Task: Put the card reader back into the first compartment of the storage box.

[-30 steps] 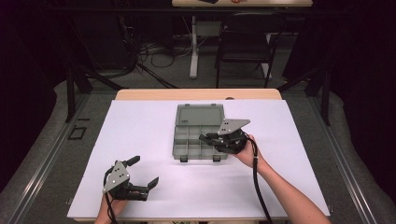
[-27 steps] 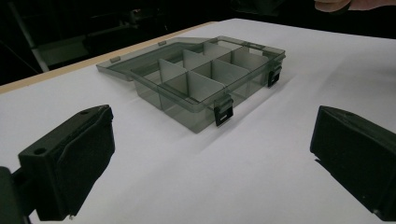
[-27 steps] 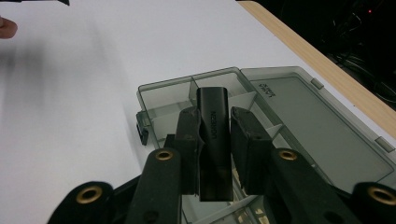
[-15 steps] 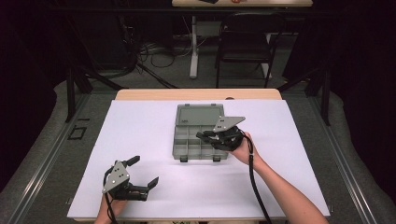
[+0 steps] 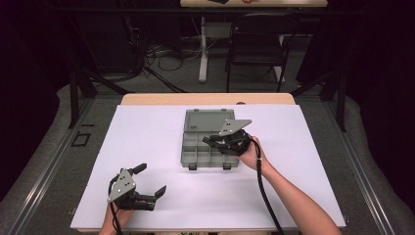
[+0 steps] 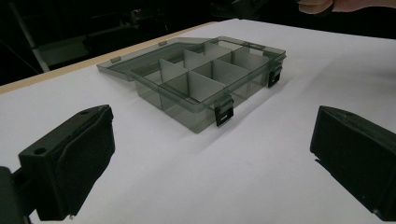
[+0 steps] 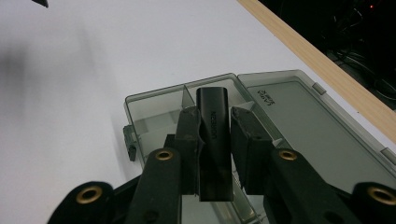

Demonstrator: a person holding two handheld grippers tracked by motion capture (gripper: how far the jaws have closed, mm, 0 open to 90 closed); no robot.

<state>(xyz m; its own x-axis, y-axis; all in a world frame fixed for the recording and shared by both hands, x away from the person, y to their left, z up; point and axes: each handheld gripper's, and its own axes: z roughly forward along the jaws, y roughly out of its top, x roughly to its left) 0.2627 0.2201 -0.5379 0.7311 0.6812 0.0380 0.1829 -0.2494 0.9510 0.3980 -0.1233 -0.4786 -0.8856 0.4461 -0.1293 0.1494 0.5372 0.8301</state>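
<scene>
A grey see-through compartment box [image 5: 208,142] lies open on the white table, its lid [image 5: 208,120] folded flat toward the far side; the box [image 6: 205,84] also appears ahead in the left gripper view. My right gripper [image 5: 222,143] hovers over the box's right compartments, shut on a small black rectangular block [image 7: 213,140] that stands between its jaws above the box [image 7: 154,116]. My left gripper [image 5: 148,182] rests near the table's front left, open and holding nothing, its black pads [image 6: 70,163] wide apart.
White sheet [image 5: 147,132] covers the table, with a wooden edge [image 5: 205,99] at the far side. Two black latches [image 6: 224,113] sit on the box's front wall. A chair [image 5: 257,44] and cables stand on the floor beyond the table.
My right gripper with the black block has shifted slightly left and farther over the box. The left gripper has stayed put.
</scene>
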